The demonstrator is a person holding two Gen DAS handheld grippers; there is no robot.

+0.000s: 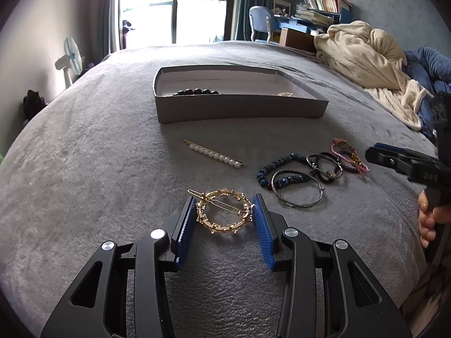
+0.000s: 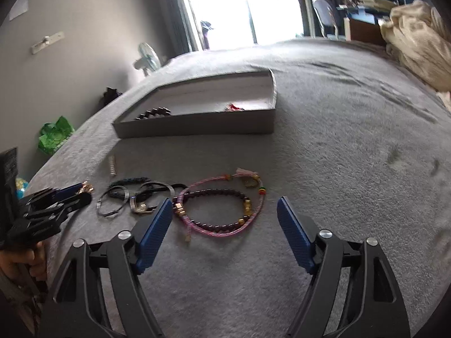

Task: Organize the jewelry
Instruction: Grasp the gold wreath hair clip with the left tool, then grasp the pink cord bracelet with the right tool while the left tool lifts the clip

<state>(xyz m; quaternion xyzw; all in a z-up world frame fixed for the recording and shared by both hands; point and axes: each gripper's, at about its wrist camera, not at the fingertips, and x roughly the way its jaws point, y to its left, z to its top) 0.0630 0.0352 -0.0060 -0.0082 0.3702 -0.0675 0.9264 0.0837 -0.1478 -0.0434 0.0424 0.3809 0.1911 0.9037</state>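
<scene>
A gold ring-shaped hair clip (image 1: 224, 211) lies on the grey bed cover between the blue pads of my left gripper (image 1: 224, 207), whose jaws stand open on either side of it. A pearl hair pin (image 1: 214, 153) lies beyond it. Dark and silver bracelets (image 1: 298, 177) lie to the right. My right gripper (image 2: 224, 207) is open above a pink cord bracelet (image 2: 225, 225) and a dark bead bracelet (image 2: 222, 208). The grey box (image 1: 239, 111) holds black beads (image 1: 196, 92) and a gold piece (image 1: 284, 94).
The box also shows in the right wrist view (image 2: 197, 125), with a red item (image 2: 235, 107) inside. A cream blanket (image 1: 366, 56) lies heaped at the bed's right side. A fan (image 1: 72, 59) stands left of the bed. A desk and chair (image 1: 262, 24) stand beyond.
</scene>
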